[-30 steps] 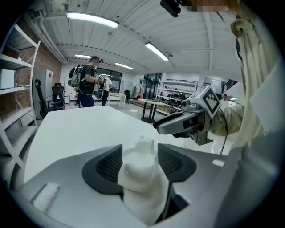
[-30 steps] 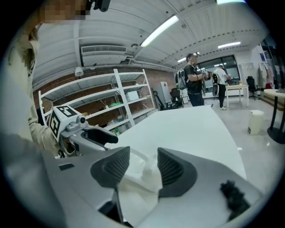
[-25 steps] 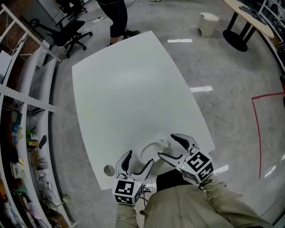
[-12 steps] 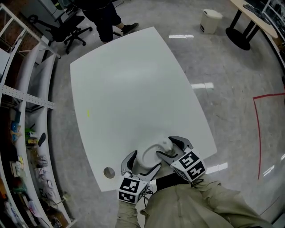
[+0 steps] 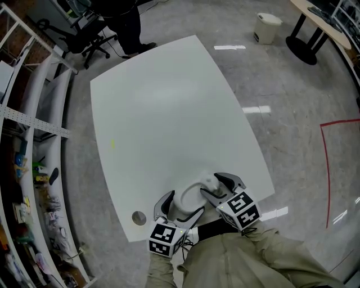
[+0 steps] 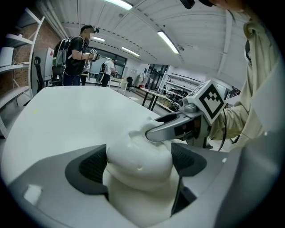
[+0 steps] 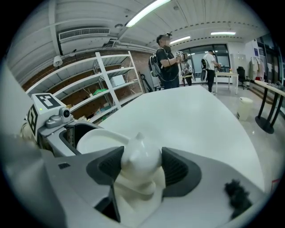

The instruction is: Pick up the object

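Observation:
A white curved object (image 5: pixel 190 194) with a lumpy figure-like end lies on the white table (image 5: pixel 163 112) near its front edge. My left gripper (image 5: pixel 181 206) straddles one thick end (image 6: pixel 139 161); its jaws have just been opening and stand wide, with that end between the pads. My right gripper (image 5: pixel 212 184) is at the other end, where a small pointed white head (image 7: pixel 140 158) sits between the dark pads. Those jaws have just been closing and both pads touch the head. The right gripper's finger (image 6: pixel 171 128) shows beyond the object in the left gripper view.
A round grey cap (image 5: pixel 138 217) sits in the table near the front left corner. Shelves (image 5: pixel 28 169) line the left side. An office chair (image 5: pixel 93 34) and a standing person (image 5: pixel 121 17) are beyond the far end. A white bin (image 5: pixel 265 27) stands on the floor.
Both grippers have come down and forward onto the white object's two ends. The right jaws have narrowed around the small head. The person at the far end has shifted left.

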`<state>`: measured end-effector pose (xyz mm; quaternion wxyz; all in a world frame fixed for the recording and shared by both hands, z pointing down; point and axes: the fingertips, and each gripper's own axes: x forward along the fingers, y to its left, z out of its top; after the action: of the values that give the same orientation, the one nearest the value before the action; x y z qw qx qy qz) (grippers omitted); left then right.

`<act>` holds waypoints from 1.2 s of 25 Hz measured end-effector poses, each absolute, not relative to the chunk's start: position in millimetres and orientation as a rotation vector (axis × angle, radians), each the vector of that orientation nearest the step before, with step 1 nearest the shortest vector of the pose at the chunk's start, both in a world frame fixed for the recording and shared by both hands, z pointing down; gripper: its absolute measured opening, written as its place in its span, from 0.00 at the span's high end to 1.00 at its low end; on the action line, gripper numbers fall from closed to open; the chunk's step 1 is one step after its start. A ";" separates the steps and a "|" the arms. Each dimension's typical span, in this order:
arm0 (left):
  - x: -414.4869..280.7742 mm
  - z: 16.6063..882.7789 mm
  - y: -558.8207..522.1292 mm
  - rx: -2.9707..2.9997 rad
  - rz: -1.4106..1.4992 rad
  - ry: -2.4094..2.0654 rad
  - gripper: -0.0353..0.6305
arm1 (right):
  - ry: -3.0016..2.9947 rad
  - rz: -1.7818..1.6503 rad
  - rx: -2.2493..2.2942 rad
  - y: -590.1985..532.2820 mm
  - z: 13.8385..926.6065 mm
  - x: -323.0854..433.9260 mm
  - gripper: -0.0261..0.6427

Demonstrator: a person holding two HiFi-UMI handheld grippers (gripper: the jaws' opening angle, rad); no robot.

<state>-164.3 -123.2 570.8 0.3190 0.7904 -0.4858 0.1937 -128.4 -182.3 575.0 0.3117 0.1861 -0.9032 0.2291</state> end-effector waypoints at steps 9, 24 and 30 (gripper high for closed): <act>-176.5 532.9 -127.8 2.141 0.391 -1.371 0.27 | -2.486 0.550 0.528 -189.4 534.1 -138.1 0.55; -179.5 420.1 -88.6 2.392 0.215 -1.574 0.64 | -2.715 0.264 0.757 -194.2 419.1 -116.8 0.55; -170.5 386.8 -66.0 2.478 0.197 -1.642 0.89 | -2.782 0.228 0.830 -180.1 389.4 -101.6 0.55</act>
<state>-170.5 -66.0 386.8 0.0811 0.8290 -0.5493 0.0660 -101.6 -180.1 389.4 0.1142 0.2833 -0.9490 0.0777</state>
